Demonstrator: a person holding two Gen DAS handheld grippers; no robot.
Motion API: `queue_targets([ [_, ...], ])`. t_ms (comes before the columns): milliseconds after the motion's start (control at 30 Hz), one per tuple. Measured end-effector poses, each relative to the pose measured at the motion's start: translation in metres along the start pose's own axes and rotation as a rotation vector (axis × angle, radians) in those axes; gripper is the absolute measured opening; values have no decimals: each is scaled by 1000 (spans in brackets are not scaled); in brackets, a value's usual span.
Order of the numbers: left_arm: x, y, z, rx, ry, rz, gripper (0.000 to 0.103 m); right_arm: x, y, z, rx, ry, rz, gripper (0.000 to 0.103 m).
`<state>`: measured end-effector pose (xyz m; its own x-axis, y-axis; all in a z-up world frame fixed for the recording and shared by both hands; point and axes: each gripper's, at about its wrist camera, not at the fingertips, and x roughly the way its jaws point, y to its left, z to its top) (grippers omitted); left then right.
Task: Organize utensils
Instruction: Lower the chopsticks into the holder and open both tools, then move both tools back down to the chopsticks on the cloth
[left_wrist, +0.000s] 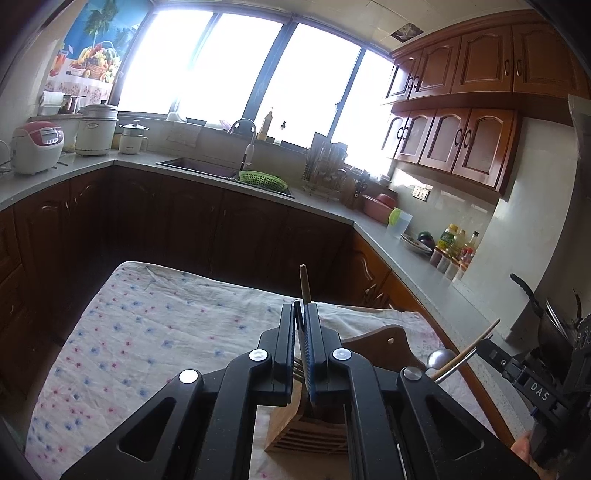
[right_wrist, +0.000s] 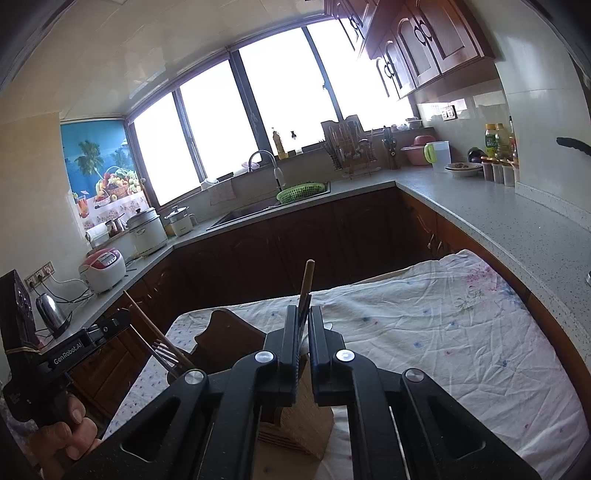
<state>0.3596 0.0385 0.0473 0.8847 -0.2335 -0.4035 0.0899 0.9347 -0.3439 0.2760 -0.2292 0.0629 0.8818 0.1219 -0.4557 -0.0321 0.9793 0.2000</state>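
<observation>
Utensil holder (left_wrist: 306, 424) sits on flowered tablecloth (left_wrist: 147, 332) amid kitchen counters (left_wrist: 388, 236).

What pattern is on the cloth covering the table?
The cloth is white with small blue and pink flower prints, clearest in the left wrist view.

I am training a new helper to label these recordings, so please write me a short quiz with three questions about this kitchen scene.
1. True or false: the left gripper is shut on a fork with a wooden handle.
2. What does the right gripper hold? A) a spoon B) a cup C) nothing
3. On what does the wooden holder stand?

Key: 1 true; 2 A; 3 on the floral cloth, below both grippers.
</observation>
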Motion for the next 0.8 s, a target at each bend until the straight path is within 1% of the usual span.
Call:
queue_targets([
  [67, -2, 2, 1, 0, 1, 3, 4, 0, 0, 0, 3, 2, 0, 5],
  [167, -4, 11, -2, -21, 33, -17, 4, 0, 0, 1, 12, 7, 3, 6],
  [200, -6, 13, -2, -31, 38, -25, 5, 0, 0, 1, 13, 5, 5, 10],
  [233, -9, 16, -3, -37, 36, -28, 12, -2, 0, 1, 13, -1, 11, 10],
  [267, -13, 18, -2, -42, 32, -31, 24, -4, 0, 2, 14, -4, 14, 10],
  [300, -18, 19, -1, -49, 22, -29, 31, -6, 0, 3, 16, -6, 12, 13],
  [333, -25, 19, -4, -53, 10, -27, 46, -10, 0, 4, 22, -13, 17, 30],
  [367, -32, 19, -3, -54, -4, -26, 59, -14, -2, 5, 32, -23, 24, 43],
  [400, -39, 18, -5, -53, -13, -15, 66, -20, -3, 6, 39, -38, 32, 65],
  [433, -46, 18, -7, -53, -21, -3, 79, -26, -3, 7, 42, -55, 32, 75],
  [467, -54, 17, -9, -54, -34, -1, 84, -33, -3, 8, 41, -70, 27, 78],
  [500, -63, 17, -12, -57, -44, 1, 86, -40, -3, 8, 43, -80, 23, 90],
  [533, -71, 18, -15, -60, -47, 6, 93, -47, -3, 8, 47, -90, 26, 101],
  [567, -78, 18, -20, -61, -49, 8, 98, -54, -4, 7, 52, -103, 33, 103],
  [633, -94, 19, -31, -59, -57, 11, 99, -70, -5, 4, 50, -122, 36, 103],
  [800, -126, 13, -59, -25, -33, 26, 99, -102, -10, -14, 33, -127, 22, 103],
])
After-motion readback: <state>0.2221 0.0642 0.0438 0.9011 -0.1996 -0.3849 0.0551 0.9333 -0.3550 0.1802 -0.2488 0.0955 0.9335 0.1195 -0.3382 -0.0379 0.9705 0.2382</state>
